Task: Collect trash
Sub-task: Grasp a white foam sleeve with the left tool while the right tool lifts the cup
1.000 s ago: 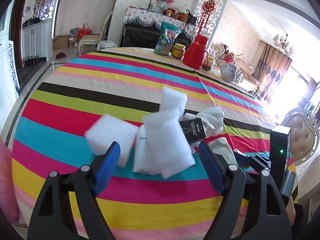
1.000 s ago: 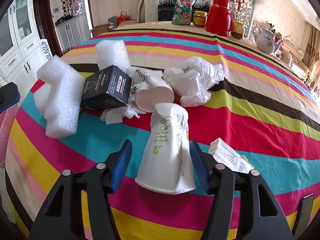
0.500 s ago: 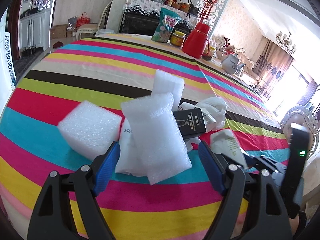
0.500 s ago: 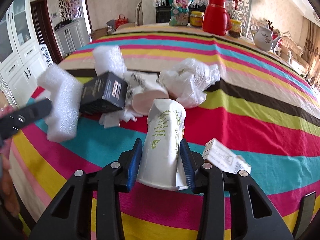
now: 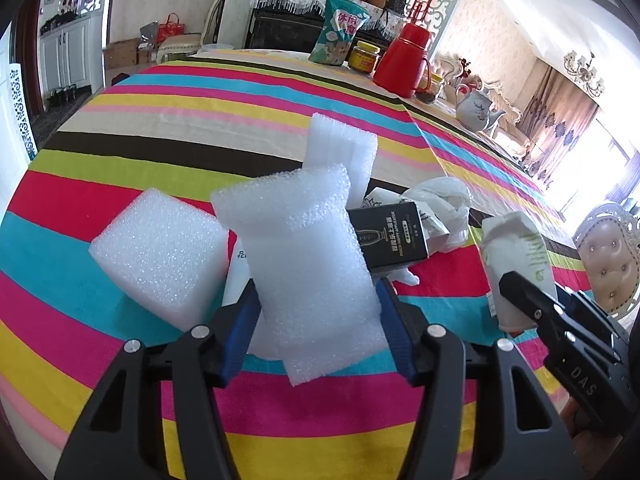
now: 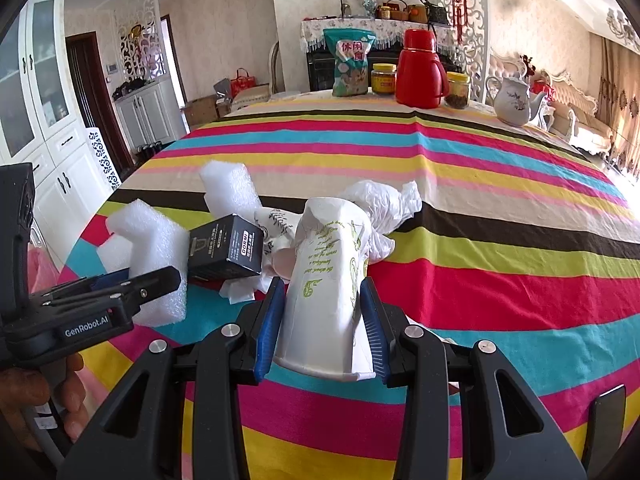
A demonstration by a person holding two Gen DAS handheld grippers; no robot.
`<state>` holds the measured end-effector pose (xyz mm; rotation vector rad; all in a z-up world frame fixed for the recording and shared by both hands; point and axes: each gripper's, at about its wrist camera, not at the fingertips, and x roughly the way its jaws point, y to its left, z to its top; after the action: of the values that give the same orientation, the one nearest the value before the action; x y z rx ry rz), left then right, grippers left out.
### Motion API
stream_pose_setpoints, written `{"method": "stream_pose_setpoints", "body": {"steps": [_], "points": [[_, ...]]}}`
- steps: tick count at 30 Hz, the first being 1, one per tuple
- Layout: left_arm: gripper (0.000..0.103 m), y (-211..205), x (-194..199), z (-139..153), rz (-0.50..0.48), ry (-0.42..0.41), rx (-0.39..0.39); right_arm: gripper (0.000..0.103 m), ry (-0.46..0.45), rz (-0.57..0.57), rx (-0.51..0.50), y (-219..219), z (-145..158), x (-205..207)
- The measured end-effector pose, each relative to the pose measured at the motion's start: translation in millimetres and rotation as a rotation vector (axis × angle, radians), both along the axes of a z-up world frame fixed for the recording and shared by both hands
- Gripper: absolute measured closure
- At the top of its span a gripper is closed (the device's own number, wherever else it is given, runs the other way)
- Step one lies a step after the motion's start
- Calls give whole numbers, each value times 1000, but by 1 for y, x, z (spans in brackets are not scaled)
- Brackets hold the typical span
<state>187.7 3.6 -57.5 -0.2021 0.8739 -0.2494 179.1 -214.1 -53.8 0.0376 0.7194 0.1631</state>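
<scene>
A trash pile lies on the striped tablecloth (image 5: 168, 120). My left gripper (image 5: 316, 332) has its jaws closing, and both blue pads press the sides of a long white foam piece (image 5: 304, 252). Beside it sit a foam cube (image 5: 160, 252), a tall foam block (image 5: 340, 152), a black box (image 5: 388, 236) and a crumpled plastic bag (image 5: 440, 204). My right gripper (image 6: 324, 320) is shut on a crushed white paper cup (image 6: 328, 264) with green print, held off the cloth. Another cup (image 6: 276, 256) lies behind it.
At the table's far end stand a red thermos (image 6: 420, 76), a snack bag (image 6: 350, 64), two jars and a white teapot (image 6: 514, 102). A small white carton (image 6: 444, 338) lies under the right gripper. A person's hand (image 6: 24, 396) holds the left gripper.
The left gripper came forward and down, and its jaws closed onto the long foam piece. The right gripper's jaws closed on the paper cup and lifted it.
</scene>
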Motion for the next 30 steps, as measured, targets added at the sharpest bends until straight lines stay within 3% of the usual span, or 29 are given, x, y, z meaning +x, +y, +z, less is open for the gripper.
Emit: {"method": "stream_pose_setpoints", "body": {"steps": [12, 30], "points": [[47, 33, -40, 44, 34, -116, -15, 65, -53, 41, 19, 15, 22, -12], [47, 158, -110, 94, 246, -232, 2, 65, -116, 182, 33, 91, 64, -27]]}}
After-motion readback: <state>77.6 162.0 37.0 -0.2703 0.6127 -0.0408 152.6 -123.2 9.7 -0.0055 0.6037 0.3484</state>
